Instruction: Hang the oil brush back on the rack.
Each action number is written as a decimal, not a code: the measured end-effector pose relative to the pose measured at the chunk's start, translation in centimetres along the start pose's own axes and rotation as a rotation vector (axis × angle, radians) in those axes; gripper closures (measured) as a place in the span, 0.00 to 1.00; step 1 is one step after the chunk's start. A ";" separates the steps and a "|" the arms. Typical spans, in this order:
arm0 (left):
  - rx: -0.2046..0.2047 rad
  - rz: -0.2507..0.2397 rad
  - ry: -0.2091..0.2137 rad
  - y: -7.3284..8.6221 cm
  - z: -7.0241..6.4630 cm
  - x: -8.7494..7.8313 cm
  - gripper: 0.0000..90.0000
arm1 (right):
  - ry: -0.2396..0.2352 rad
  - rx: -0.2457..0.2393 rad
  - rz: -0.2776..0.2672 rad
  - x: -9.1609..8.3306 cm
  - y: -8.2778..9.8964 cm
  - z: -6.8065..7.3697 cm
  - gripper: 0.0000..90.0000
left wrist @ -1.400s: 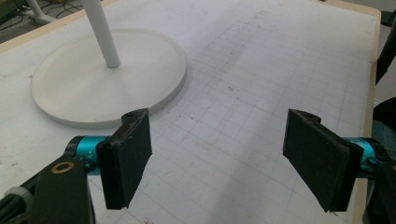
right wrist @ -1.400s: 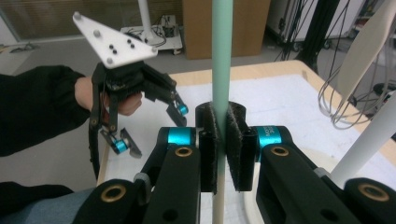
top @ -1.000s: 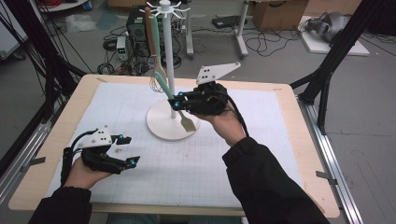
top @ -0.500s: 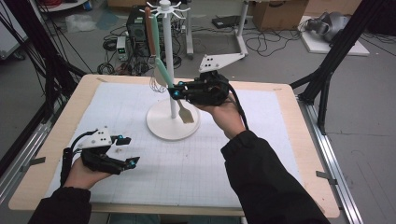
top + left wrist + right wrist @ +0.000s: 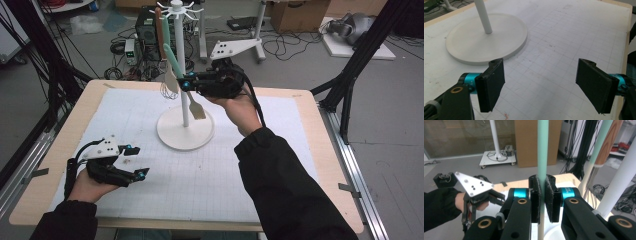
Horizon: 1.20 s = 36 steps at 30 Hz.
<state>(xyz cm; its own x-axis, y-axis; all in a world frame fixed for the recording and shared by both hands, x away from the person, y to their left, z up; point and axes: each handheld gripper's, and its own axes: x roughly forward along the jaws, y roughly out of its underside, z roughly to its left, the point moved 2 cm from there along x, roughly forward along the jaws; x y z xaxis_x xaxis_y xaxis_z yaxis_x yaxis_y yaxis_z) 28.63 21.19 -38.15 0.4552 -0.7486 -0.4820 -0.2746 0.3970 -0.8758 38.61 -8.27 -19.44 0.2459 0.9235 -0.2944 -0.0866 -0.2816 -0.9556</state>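
A: Two grippers are in use. The right gripper (image 5: 186, 82) is lifted above the table (image 5: 300, 150), its forearm rising from the bottom edge, and it points sideways toward the stand (image 5: 185, 131). Its jaws are closed on the spatula (image 5: 176, 67), at the mint-green handle.

B: And the left gripper (image 5: 135, 162)?

A: It lies low over the white mat (image 5: 210, 180) near the front left of the table, in the person's hand, which rests on the mat. Its jaws stand wide apart and nothing is between them.

B: Where is the spatula exactly?

A: It is tilted beside the pole of the stand, the handle up to the left, the pale blade down to the right, above the round base and not touching it.

B: What does the right gripper view add?

A: It shows the two pads (image 5: 535, 200) pressing the handle (image 5: 542, 150) from both sides, which the high view is too small to show. It also shows the left hand with its gripper (image 5: 477, 195) farther off, and a second utensil with a wooden handle (image 5: 607, 143) hanging at the right.

B: And the left gripper view?

A: It shows the round base (image 5: 486, 37) and the foot of the pole close up, with bare gridded mat between the open jaws. The base holds nothing beside the pole.
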 end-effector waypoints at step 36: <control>0.001 0.000 0.000 0.1 0.1 -0.2 0.26 | 0.035 0.009 -0.049 0.2 -2.8 -1.6 0.93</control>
<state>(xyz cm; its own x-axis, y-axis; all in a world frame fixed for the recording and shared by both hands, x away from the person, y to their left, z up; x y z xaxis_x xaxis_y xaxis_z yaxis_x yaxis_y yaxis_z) 28.55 21.41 -38.14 0.4547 -0.7487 -0.4824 -0.2742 0.3976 -0.8756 40.44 -7.73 -16.80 0.2833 0.9264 -0.2480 -0.0823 -0.2342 -0.9687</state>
